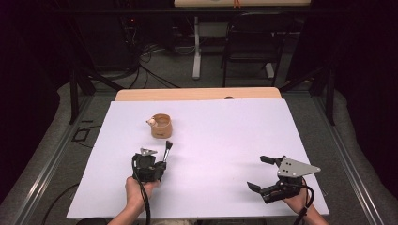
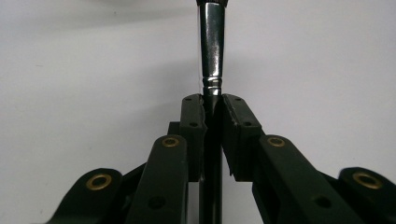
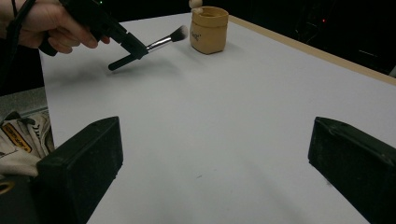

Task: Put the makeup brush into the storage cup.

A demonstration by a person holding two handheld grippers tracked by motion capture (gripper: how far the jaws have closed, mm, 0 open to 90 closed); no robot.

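the left hand-held gripper is clamped on a makeup brush, its two black jaws pressed against the dark handle just below the shiny metal ferrule, as the left gripper view shows. the brush runs straight out from between the jaws, ferrule forward. in the right gripper view the same brush is held clear of the surface, tilted, its pale bristle tip pointing toward a small tan cup and its dark handle end sticking out behind the jaws. the person's left hand grips the body of this hand-held gripper from below.

the right hand-held gripper sits near the right front part of the surface with its jaws spread wide and nothing between them; a grey three-cornered plate tops it. in its own view the two black jaws stand far apart at the bottom corners over bare white surface.

the tan cup stands upright on the white surface, just beyond the brush tip, apart from it. a small pale object rests at its rim; what it is cannot be told. beyond the surface, a dark chair stands on the floor.
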